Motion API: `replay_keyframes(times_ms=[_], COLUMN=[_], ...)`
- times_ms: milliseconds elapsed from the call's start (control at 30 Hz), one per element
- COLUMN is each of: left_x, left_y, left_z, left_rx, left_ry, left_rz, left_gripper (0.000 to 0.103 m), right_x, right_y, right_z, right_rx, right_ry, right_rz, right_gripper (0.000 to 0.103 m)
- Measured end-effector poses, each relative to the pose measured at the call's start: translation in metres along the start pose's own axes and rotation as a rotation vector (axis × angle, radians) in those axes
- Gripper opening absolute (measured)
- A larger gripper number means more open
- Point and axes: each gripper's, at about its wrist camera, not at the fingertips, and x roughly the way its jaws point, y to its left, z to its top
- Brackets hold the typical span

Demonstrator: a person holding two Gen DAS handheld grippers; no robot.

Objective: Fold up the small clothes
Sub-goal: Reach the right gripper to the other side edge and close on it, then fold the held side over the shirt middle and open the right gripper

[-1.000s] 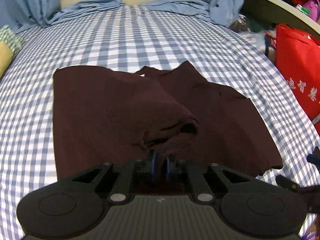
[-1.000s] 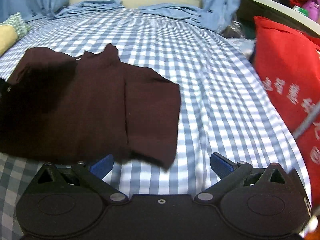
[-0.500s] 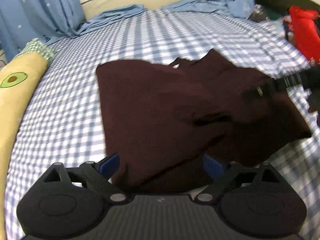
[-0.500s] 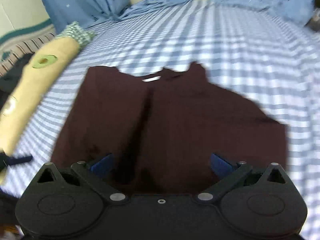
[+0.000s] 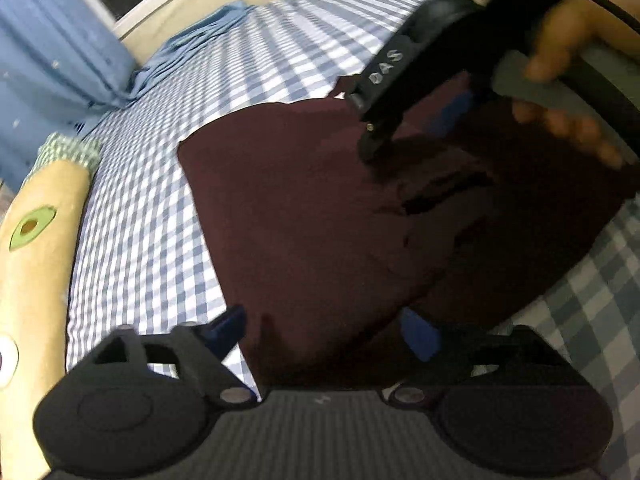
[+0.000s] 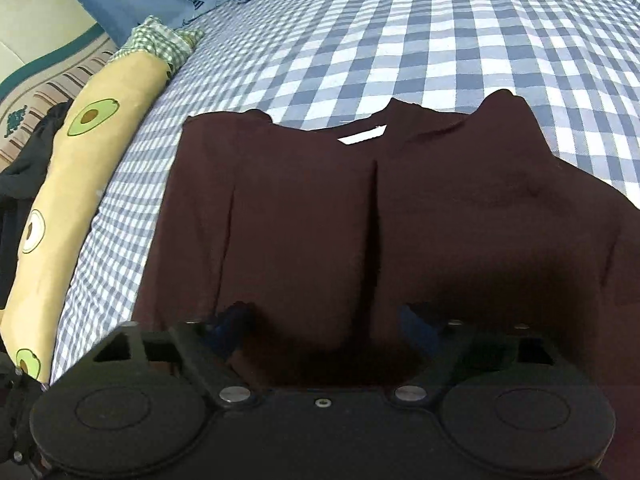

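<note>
The dark maroon shirt [image 6: 360, 216], soft and creased, lies flat on the checked bed [image 6: 400, 40]. The left gripper [image 5: 320, 334] and right gripper [image 6: 324, 328] have jaws apart, closing, straddling its hem.

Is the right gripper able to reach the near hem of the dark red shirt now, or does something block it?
Probably yes. The right gripper hangs over the dark red shirt, its jaws closing with only cloth between them. Nothing lies on the shirt there; the left gripper is off at another edge.
</note>
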Motion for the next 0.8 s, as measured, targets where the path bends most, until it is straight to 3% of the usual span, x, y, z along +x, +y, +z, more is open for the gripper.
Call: replay_keyframes(times_ms=[67,133,267,300,333,433,633,800], left_x=[0.003,0.007,0.005,0.003,0.001,-0.007,-0.031,-0.048], left_y=[0.002,0.008,0.016,0.016,0.017,0.016,-0.001,-0.031], left_z=[0.000,0.000,0.003,0.002,0.002,0.002,0.020,0.034], left_rx=[0.001,-0.029,-0.096,-0.102,-0.105,-0.095,-0.056,-0.002], left_ry=[0.010,0.020,0.009,0.004,-0.001,-0.033,-0.129,-0.184], left_rz=[-0.015,-0.080,-0.129,-0.129,-0.127,-0.124,-0.163,-0.222], left_gripper=[0.057,0.037,0.015,0.013,0.010,0.006,0.004,0.004], right_x=[0.001,0.001,0.000,-0.003,-0.007,-0.030,-0.092,-0.134], right_y=[-0.003,-0.004,0.006,0.009,0.013,0.018,0.012,-0.013], right_z=[0.002,0.002,-0.001,-0.002,-0.003,-0.006,-0.025,-0.043], right_rx=[0.020,0.043,0.036,0.025,0.008,-0.020,-0.081,-0.081], right_ry=[0.004,0.002,-0.024,-0.047,-0.071,-0.147,-0.313,-0.372], right_rz=[-0.002,-0.016,-0.029,-0.033,-0.034,-0.033,-0.087,-0.153], right_gripper=[0.072,0.069,0.031,0.026,0.014,0.007,0.005,0.005])
